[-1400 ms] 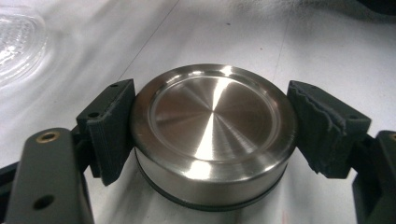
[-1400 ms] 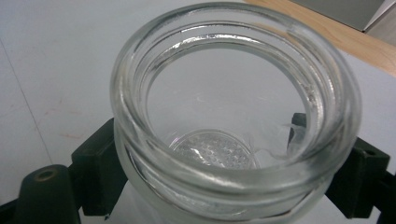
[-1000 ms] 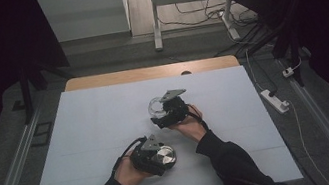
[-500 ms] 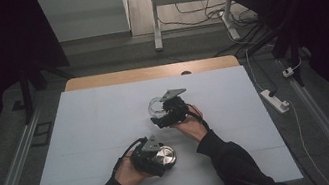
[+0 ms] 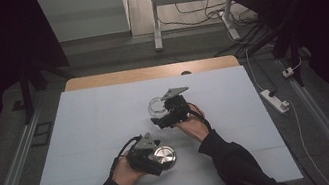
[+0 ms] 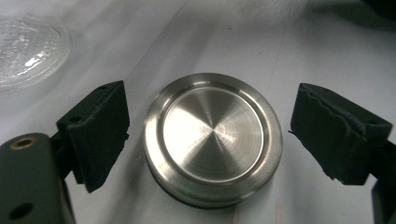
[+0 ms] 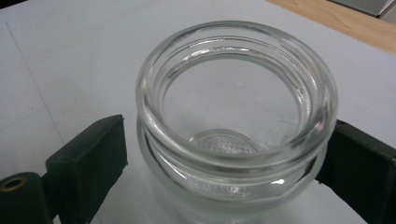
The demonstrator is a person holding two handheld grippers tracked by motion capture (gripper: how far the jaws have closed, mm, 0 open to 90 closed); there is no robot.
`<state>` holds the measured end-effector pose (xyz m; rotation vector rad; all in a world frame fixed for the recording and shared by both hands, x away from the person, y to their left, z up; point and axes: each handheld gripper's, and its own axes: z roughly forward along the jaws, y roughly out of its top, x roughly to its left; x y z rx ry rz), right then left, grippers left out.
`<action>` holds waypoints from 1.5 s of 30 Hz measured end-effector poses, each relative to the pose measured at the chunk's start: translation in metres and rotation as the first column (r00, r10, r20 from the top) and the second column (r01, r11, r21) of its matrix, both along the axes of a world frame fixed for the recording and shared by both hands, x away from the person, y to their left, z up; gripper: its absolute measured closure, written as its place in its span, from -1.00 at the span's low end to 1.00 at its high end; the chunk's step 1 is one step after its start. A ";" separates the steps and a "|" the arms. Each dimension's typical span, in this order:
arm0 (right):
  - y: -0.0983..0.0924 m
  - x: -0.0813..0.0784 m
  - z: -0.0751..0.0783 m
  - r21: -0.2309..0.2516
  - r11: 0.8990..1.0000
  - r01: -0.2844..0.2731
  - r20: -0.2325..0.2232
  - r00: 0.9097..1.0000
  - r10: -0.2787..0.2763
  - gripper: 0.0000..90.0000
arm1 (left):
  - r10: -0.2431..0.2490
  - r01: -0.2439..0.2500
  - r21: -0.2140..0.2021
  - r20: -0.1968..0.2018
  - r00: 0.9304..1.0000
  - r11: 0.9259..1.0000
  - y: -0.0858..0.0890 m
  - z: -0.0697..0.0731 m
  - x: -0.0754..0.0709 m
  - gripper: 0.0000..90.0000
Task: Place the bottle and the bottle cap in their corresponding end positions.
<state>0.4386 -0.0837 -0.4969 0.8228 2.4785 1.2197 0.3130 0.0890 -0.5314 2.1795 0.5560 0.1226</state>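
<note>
jar and lid set down, both grips loosening

your left gripper [image 6: 210, 135] has just been opening: jaws stand clear either side of the round brushed-steel lid [image 6: 213, 137] near the white worktop's [image 5: 96, 119] near edge; your right gripper [image 7: 224, 158] has just been opening, jaws apart around the open clear glass jar [image 7: 236, 116].

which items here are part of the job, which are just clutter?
In the job:
- metal lid, between the open left gripper jaws
- glass jar, between the right gripper jaws

Lying about:
- power strip
- floor cables
</note>
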 end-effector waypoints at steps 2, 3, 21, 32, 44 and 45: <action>0.000 -0.001 0.002 0.003 1.000 0.000 -0.005 1.000 0.000 -0.93 | -0.001 0.001 -0.005 -0.004 1.000 1.000 0.003 0.002 0.000 -0.75; 0.000 -0.001 0.002 0.001 1.000 0.000 -0.007 1.000 0.000 -0.94 | 0.004 -0.004 -0.011 -0.005 1.000 1.000 0.004 0.003 -0.001 -0.77; -0.006 -0.020 0.011 0.011 1.000 0.009 0.038 0.999 -0.009 -1.00 | 0.064 -0.066 -0.046 -0.036 0.997 0.997 0.030 0.020 -0.011 -0.97; -0.021 -0.039 0.011 0.026 0.999 -0.029 0.017 0.999 0.028 -1.00 | 0.104 -0.107 -0.063 -0.042 0.994 0.992 0.045 0.025 -0.018 -0.97; -0.030 -0.052 0.013 0.048 0.997 -0.053 -0.005 0.999 0.054 -1.00 | 0.128 -0.130 -0.066 -0.037 0.991 0.989 0.056 0.025 -0.024 -0.97; -0.032 -0.052 0.014 0.054 0.997 -0.052 -0.008 0.999 0.053 -1.00 | 0.128 -0.131 -0.066 -0.038 0.991 0.989 0.057 0.025 -0.025 -0.97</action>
